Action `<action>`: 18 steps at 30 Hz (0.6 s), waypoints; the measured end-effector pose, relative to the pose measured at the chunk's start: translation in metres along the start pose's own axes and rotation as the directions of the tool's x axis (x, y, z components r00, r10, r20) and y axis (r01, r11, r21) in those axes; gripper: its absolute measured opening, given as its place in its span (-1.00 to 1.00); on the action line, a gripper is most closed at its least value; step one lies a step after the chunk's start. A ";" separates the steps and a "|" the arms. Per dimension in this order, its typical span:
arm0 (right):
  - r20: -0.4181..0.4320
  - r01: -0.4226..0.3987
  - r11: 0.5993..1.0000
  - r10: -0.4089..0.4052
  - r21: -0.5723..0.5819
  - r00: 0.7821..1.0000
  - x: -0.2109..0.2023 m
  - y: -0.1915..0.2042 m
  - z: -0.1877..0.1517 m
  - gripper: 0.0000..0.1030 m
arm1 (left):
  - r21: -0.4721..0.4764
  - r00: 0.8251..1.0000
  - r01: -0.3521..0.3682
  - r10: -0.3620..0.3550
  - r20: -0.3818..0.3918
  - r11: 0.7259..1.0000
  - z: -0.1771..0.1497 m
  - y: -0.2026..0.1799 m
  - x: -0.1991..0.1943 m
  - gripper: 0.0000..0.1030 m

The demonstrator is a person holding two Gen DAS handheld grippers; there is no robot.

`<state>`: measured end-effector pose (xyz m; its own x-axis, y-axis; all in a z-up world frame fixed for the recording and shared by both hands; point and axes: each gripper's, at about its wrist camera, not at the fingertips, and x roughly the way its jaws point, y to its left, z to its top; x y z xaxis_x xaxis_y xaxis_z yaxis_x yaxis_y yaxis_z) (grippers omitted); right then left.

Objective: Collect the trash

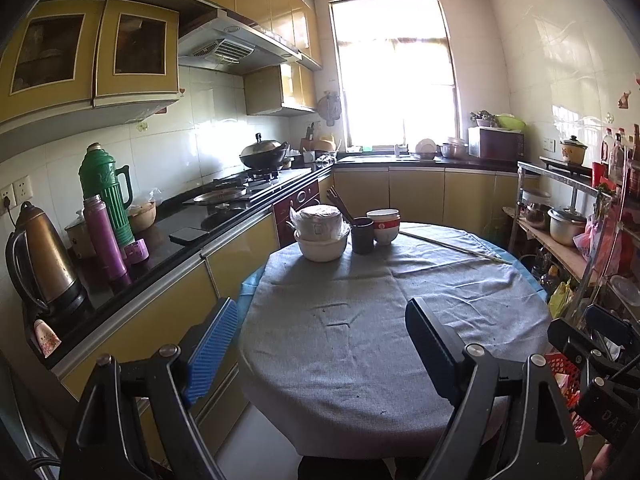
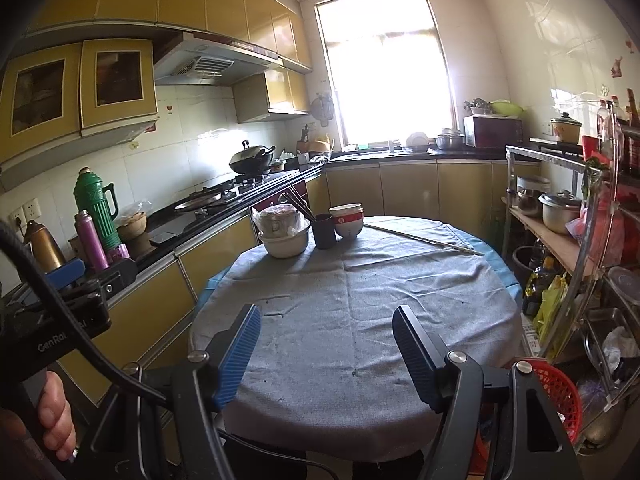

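A round table under a grey cloth point(image 1: 360, 320) fills the middle of both views point(image 2: 360, 312). My left gripper point(image 1: 320, 320) is open and empty, held above the table's near edge. My right gripper point(image 2: 326, 328) is open and empty, also above the near edge. A red mesh basket point(image 2: 560, 392) stands on the floor at the table's right; it also shows in the left wrist view point(image 1: 568, 376). Small dark crumbs dot the cloth. No larger piece of trash shows on the table.
At the table's far side stand stacked white bowls point(image 1: 322, 232), a dark cup with chopsticks point(image 1: 362, 234), red-and-white bowls point(image 1: 384, 224) and a long thin stick point(image 1: 452, 246). A counter with kettle point(image 1: 40, 264) and flasks runs along the left. A metal rack point(image 2: 568, 216) stands right.
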<state>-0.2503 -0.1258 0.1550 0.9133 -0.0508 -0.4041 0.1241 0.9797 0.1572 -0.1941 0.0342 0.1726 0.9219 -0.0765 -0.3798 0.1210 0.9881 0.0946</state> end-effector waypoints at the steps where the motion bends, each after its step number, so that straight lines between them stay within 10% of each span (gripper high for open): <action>1: 0.002 0.001 1.000 -0.001 -0.001 1.000 -0.001 0.000 0.001 0.40 | -0.001 1.000 -0.001 0.001 0.000 1.000 0.000 0.000 0.000 0.67; 18: 0.012 -0.002 1.000 0.002 0.003 1.000 -0.006 0.000 0.002 0.40 | 0.005 1.000 -0.002 0.002 0.007 1.000 0.001 -0.002 -0.003 0.68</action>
<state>-0.2549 -0.1257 0.1588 0.9180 -0.0515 -0.3933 0.1239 0.9792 0.1608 -0.1971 0.0321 0.1743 0.9247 -0.0753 -0.3731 0.1208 0.9876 0.1002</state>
